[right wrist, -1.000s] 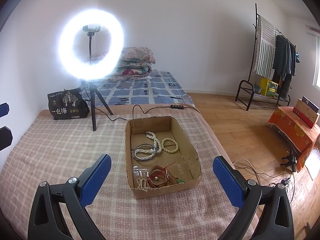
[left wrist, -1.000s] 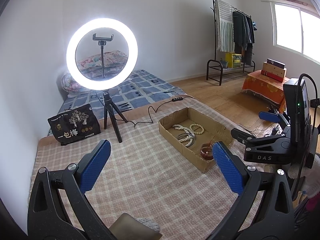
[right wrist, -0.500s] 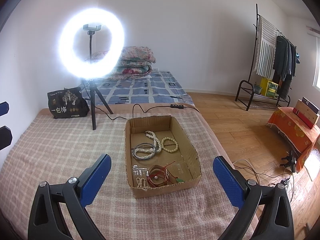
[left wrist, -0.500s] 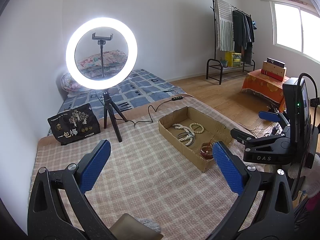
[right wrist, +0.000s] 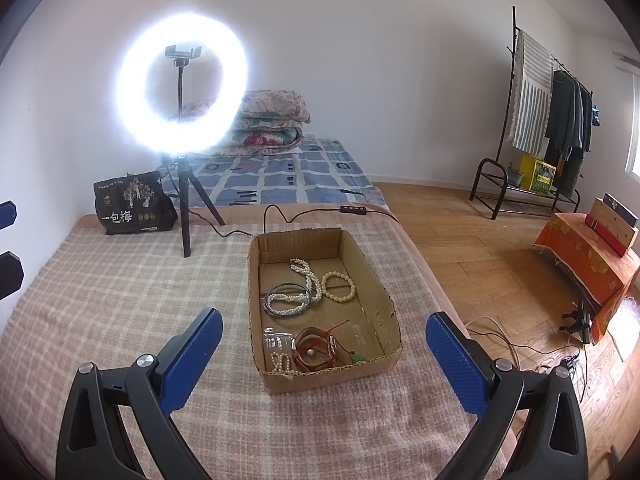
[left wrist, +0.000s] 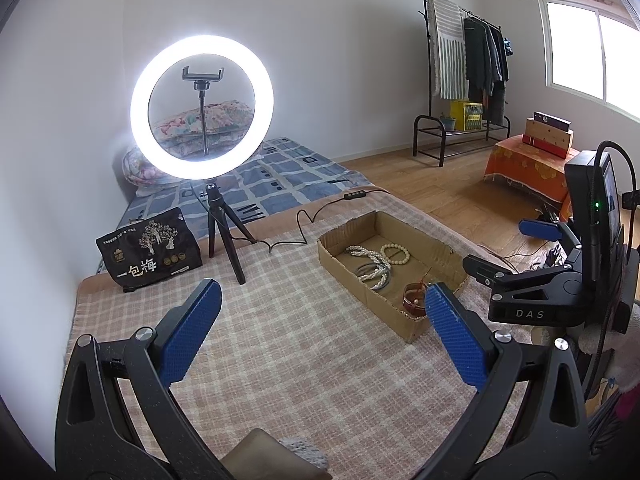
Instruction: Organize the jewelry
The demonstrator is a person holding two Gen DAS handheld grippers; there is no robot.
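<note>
Right wrist view shows the right gripper (right wrist: 320, 356) with its blue, dimpled fingers (right wrist: 454, 364) spread wide and empty, poised above the near end of the cardboard box (right wrist: 394, 312). The left gripper (left wrist: 320, 340) is likewise spread and empty over the checked woven blanket (left wrist: 280, 360). Best, I judge, to descend onto one loose piece: the cream bead bracelet (right wrist: 338, 286) lies apart, while the pearl strand (right wrist: 306, 284) drapes over a dark bangle (right wrist: 280, 310), and red cords (right wrist: 316, 350) tangle nearest.

Checked blanket (right wrist: 120, 312) — on it a cardboard tray (right wrist: 256, 304), ring-light tripod (right wrist: 185, 216), black pouch (right wrist: 134, 208), cable (right wrist: 280, 216).
</note>
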